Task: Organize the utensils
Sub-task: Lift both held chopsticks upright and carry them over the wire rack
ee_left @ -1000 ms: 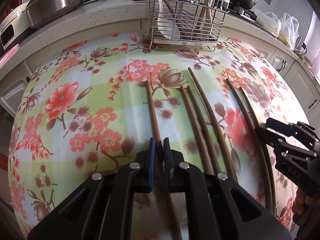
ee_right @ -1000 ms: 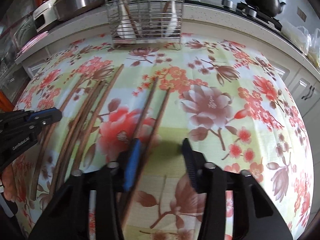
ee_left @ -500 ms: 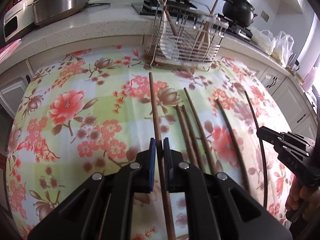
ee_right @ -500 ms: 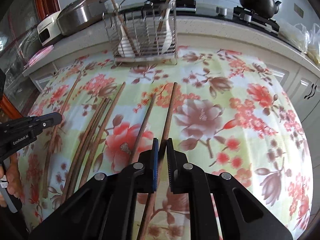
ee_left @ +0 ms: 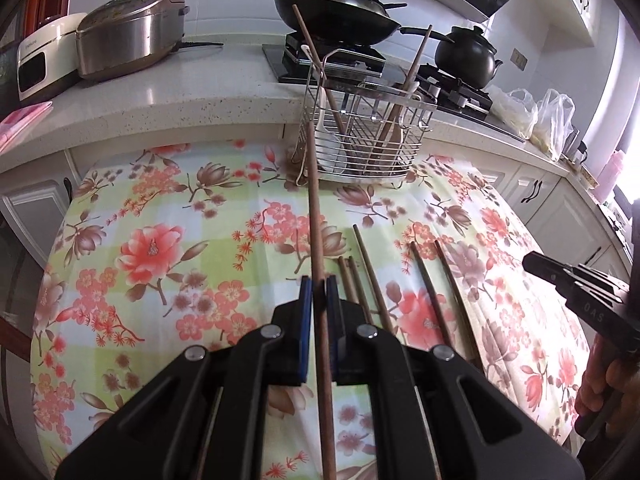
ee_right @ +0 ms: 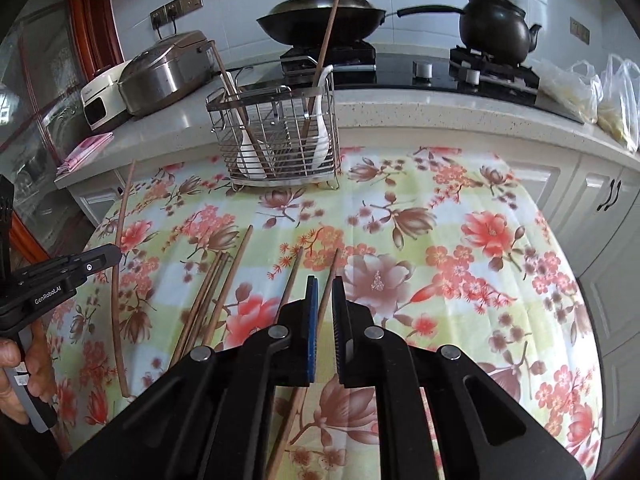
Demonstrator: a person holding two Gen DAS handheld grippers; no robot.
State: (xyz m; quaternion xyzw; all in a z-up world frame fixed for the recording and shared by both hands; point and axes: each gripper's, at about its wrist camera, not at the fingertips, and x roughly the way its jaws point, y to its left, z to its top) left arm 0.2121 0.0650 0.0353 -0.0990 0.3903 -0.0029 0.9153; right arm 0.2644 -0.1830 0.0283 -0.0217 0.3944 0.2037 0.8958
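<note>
I held a two-finger gripper in each hand above a table covered in a floral tablecloth (ee_left: 168,216); my left gripper (ee_left: 319,280) was clamped on one long brown chopstick (ee_left: 314,208), its blue pads pressed to either side of the stick, which ran forward between them toward a wire utensil rack (ee_left: 362,142); my right gripper (ee_right: 325,282) had its jaws drawn together on a second chopstick (ee_right: 330,270), having just been closing, with that stick between the pads.

The risks, as I judged them: each stick was pinched at only one point on a thin, smooth shaft, so it could pivot or slide out if tipped steeply; the long free end of the left stick already reached near the rack's rim and could catch on the wires or knock the utensils inside; my two grippers were near each other, so their sticks could cross and snag on the way.

Five more chopsticks (ee_right: 216,292) lay loose on the cloth between my grippers; three in a tight bundle, two just beside my right gripper; a careless sweep could scatter them.

The rack stood at the far edge of the table, touching the cloth, below a pale counter (ee_right: 420,108); it held two white spoons (ee_right: 320,136) and two leaning brown sticks, one at each end; its middle looked empty, though the wires made that hard to tell.
</note>
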